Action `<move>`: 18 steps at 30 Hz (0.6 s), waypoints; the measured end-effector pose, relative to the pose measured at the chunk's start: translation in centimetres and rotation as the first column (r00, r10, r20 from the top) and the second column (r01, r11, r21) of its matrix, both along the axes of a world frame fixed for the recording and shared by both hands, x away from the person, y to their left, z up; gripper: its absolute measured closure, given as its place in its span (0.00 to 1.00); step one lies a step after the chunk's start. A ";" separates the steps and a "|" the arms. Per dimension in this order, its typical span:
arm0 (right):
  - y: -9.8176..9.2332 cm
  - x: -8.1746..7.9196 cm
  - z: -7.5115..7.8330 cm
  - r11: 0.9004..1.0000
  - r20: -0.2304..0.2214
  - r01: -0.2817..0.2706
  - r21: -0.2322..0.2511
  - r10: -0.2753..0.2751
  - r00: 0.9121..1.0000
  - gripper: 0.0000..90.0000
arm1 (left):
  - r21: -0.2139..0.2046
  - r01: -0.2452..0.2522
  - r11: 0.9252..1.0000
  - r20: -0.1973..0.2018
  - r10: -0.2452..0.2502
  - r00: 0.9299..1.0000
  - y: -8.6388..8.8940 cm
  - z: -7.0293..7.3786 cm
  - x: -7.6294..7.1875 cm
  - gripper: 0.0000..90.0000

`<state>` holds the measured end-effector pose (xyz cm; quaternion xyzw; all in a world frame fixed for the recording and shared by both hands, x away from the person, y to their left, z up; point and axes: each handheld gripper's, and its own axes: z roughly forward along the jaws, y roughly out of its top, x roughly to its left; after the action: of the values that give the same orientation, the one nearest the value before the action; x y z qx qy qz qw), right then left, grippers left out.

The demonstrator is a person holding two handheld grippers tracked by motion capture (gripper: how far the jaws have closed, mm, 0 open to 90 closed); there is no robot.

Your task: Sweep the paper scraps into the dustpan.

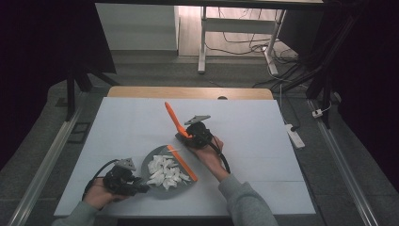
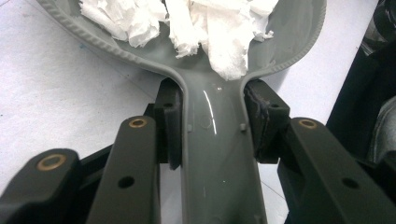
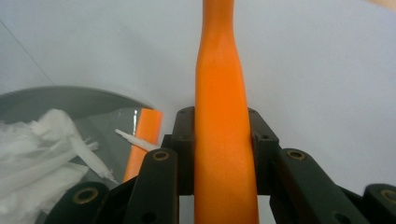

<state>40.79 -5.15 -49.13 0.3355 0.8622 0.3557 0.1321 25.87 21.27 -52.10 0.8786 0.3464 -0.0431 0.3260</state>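
Gripping a grey dustpan (image 2: 219, 154) by its handle, left gripper (image 2: 212, 123), jaws pinching both sides of the neck, low at the near left of the white table (image 1: 244, 127). Clamping an orange brush handle (image 3: 223, 140), right gripper (image 3: 223, 135), jaws pressed tight on it, handle slanting up and away from the pan. Torn white paper scraps (image 1: 165, 172) heaped inside the pan, just ahead of the left jaws; orange brush head (image 1: 182, 163) touching the pan's right rim. Sweeping judged largely done: no loose scraps seen on the table; emptying the pan apparently left.
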 end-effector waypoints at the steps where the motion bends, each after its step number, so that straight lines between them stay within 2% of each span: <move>1: 0.0 0.1 -0.2 1.000 -0.009 0.001 -0.001 -0.001 1.000 0.77 | 0.000 0.000 1.000 0.000 0.000 1.000 0.0 0.0 0.0 0.68; 4: 0.2 0.0 -0.2 1.000 -0.027 -0.012 0.001 0.012 1.000 0.77 | 0.001 0.000 1.000 0.000 0.000 1.000 0.0 0.0 0.0 0.68; 7: 0.6 -0.4 -0.1 0.999 -0.064 -0.044 0.000 0.044 0.997 0.77 | 0.001 -0.001 1.000 0.002 0.001 1.000 0.0 0.0 0.0 0.68; 9: 0.9 -0.8 -0.1 0.998 -0.070 -0.067 -0.007 0.066 0.995 0.77 | -0.002 -0.002 1.000 0.003 0.002 1.000 0.0 0.0 0.0 0.68; 12: 1.0 -1.5 -0.1 0.995 -0.097 -0.094 0.015 0.095 0.991 0.77 | -0.002 -0.002 1.000 0.003 0.002 1.000 0.0 0.0 0.0 0.68; 14: 1.1 -2.1 0.1 0.994 -0.095 -0.109 0.016 0.110 0.989 0.77 | -0.001 -0.002 1.000 0.002 0.002 1.000 0.0 0.0 0.0 0.68; 18: 1.2 -3.5 0.7 0.985 -0.121 -0.169 0.035 0.173 0.978 0.77 | -0.003 -0.004 1.000 0.003 0.004 1.000 0.0 0.0 0.0 0.68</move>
<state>37.28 -3.97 -48.43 0.2830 0.8899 0.3551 0.0434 25.91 21.29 -52.10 0.8774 0.3478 -0.0418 0.3278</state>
